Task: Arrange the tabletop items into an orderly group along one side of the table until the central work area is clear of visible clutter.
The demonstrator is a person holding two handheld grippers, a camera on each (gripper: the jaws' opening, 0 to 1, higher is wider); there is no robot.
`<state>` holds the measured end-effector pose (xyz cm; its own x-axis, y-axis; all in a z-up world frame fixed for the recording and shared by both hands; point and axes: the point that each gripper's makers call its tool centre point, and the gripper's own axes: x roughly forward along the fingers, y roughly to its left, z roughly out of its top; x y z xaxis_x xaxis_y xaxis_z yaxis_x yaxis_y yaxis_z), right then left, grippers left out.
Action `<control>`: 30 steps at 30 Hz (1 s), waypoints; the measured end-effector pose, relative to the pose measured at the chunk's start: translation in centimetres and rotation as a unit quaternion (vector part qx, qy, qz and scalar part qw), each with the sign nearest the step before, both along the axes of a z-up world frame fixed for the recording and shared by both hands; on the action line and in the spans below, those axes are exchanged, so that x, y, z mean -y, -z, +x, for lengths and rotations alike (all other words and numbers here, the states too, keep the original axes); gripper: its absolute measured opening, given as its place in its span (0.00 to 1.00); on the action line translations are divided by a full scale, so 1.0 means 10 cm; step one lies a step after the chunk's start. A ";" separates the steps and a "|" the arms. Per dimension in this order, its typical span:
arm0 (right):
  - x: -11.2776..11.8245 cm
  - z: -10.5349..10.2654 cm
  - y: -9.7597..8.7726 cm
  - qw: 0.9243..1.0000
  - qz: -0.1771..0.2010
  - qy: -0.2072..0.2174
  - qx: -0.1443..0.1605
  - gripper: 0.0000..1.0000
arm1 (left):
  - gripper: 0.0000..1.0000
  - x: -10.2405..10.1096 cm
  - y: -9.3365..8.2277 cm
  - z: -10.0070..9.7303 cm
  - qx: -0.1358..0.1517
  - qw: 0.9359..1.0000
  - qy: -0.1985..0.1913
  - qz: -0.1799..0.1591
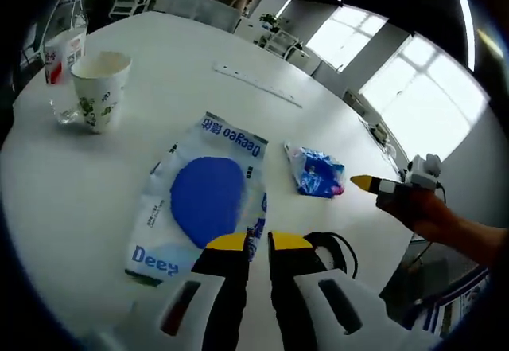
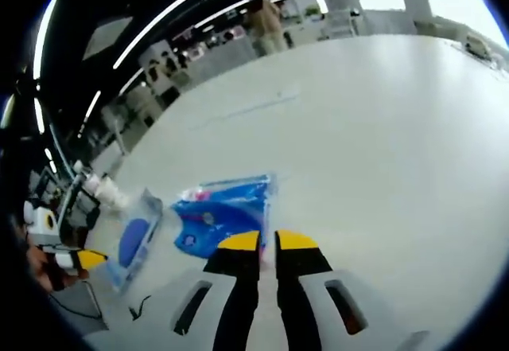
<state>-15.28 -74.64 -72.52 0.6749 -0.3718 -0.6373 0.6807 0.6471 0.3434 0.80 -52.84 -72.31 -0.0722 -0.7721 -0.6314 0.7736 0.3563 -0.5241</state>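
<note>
In the left gripper view, the left claw [image 1: 258, 243] rises from six o'clock with its yellow-tipped jaws nearly closed, a thin gap between them and nothing held, its tips just over the near edge of a clear plastic packet [image 1: 203, 201] printed "Deey" that holds a round blue item and lies flat at the centre of the white surface [image 1: 159, 56]. Just beside the packet, toward three o'clock, lies a small blue wrapped pack [image 1: 316, 172]. At ten o'clock stands a paper cup [image 1: 99, 88] with a green leaf print, upright, and past it, toward the edge of the surface, a white carton with red lettering [image 1: 62, 52]. A long clear ruler [image 1: 256, 85] lies toward twelve o'clock, well apart from the rest. At three o'clock the right claw [image 1: 367, 182] comes in, held by a hand [image 1: 421, 212], with its yellow tip near the blue pack. In the right gripper view, the right claw [image 2: 267, 241] rises from six o'clock, its jaws close together with a narrow gap and nothing between them, hovering right at the near edge of the blue wrapped pack [image 2: 223, 212]. The clear plastic packet [image 2: 131, 243] lies at eight o'clock, just beside the pack. The cup and carton [image 2: 99, 188] show small and blurred at nine o'clock, and the left claw [image 2: 83, 259] appears at the eight o'clock edge. The surface [image 2: 382, 128] stretches bare toward two o'clock.
</note>
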 end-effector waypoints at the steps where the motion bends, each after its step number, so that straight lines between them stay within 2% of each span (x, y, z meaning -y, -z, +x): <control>1: -0.01 0.01 -0.01 1.000 -0.002 -0.003 -0.001 0.06 | 0.06 -0.01 0.00 0.00 0.000 1.000 -0.001 0.000; 12: -0.06 0.20 -0.20 0.996 -0.049 -0.069 -0.024 0.13 | 0.12 -0.31 -0.12 0.16 0.003 0.999 -0.037 0.000; 15: -0.05 0.28 -0.25 0.994 -0.061 -0.083 -0.026 0.14 | 0.14 -0.41 -0.12 0.19 -0.007 0.999 -0.053 -0.001; 23: -0.14 0.64 -0.34 0.989 -0.079 -0.126 -0.024 0.17 | 0.19 -0.70 0.03 0.24 -0.016 0.996 -0.089 0.025; 25: -0.18 0.75 -0.38 0.988 -0.080 -0.134 -0.017 0.17 | 0.21 -0.79 0.10 0.28 0.000 0.995 -0.091 0.047; 30: -0.33 1.02 -0.41 0.982 -0.083 -0.170 -0.010 0.18 | 0.23 -0.88 0.18 0.28 -0.018 0.993 -0.106 0.053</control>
<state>-5.04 -71.31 -68.38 0.7656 -0.2274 -0.6018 0.4222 0.8835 0.2032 3.56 -44.04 -74.12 0.0607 -0.7023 -0.7093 0.6572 0.5630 -0.5011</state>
